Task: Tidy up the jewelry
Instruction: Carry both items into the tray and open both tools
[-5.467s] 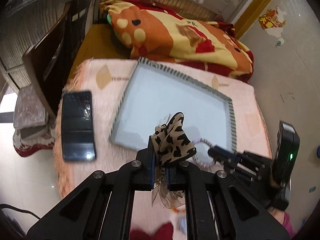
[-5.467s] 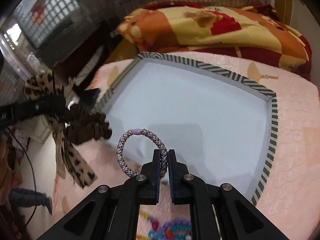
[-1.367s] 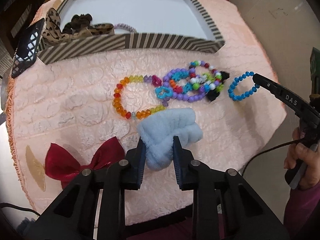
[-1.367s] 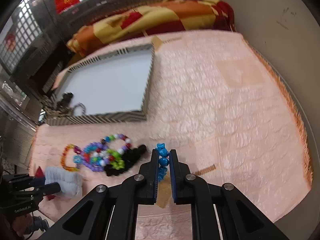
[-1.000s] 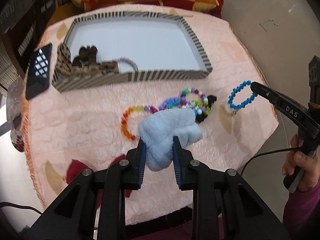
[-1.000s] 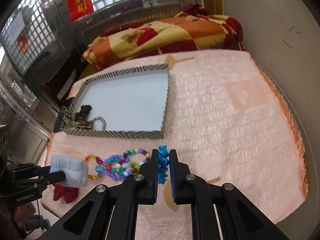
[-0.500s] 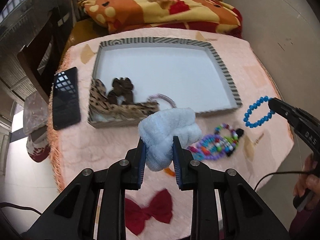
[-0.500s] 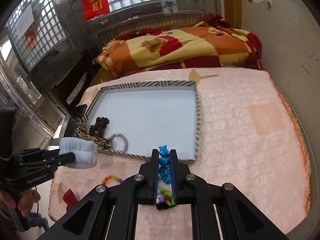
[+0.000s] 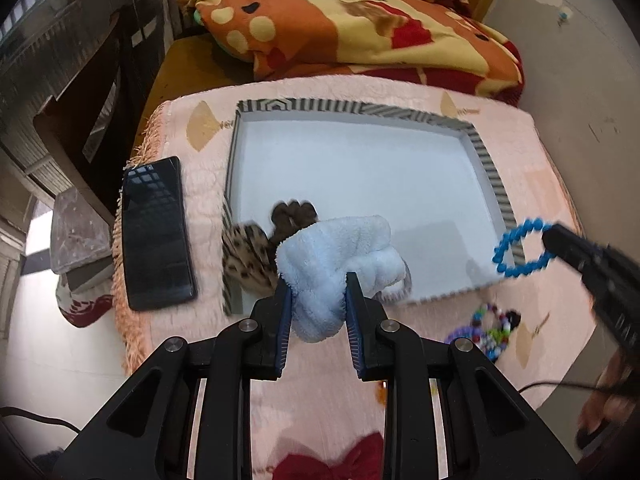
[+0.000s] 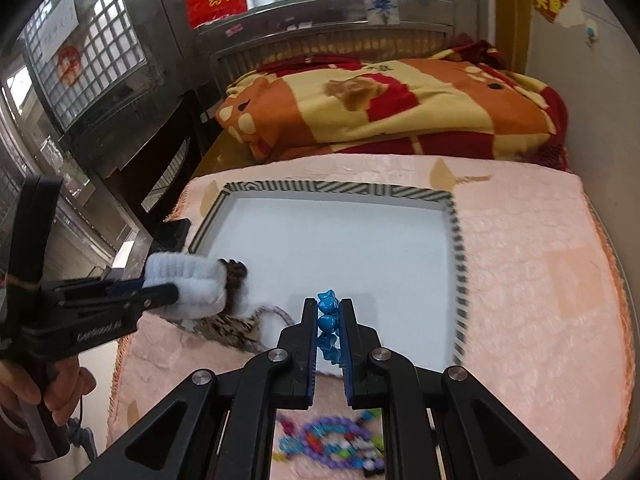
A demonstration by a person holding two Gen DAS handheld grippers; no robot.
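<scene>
Pale-blue fluffy scrunchie [image 9: 336,256] sits clenched in the left tongs [image 9: 316,300] at lower centre, over the near left corner of the striped tray [image 9: 486,164] — the right tongs [image 10: 329,322] grip a blue bead bracelet [image 10: 327,316] low in their view, above the tray's near edge.

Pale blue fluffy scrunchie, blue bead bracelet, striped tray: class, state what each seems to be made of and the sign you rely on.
Pale blue fluffy scrunchie: probably plush terry or fleece fabric; matte, looped pile, squashed by the left tongs.
Blue bead bracelet: likely plastic; glossy highlights on moulded beads.
Striped tray: seemingly cardboard; thin flat printed walls, matte white floor.
</scene>
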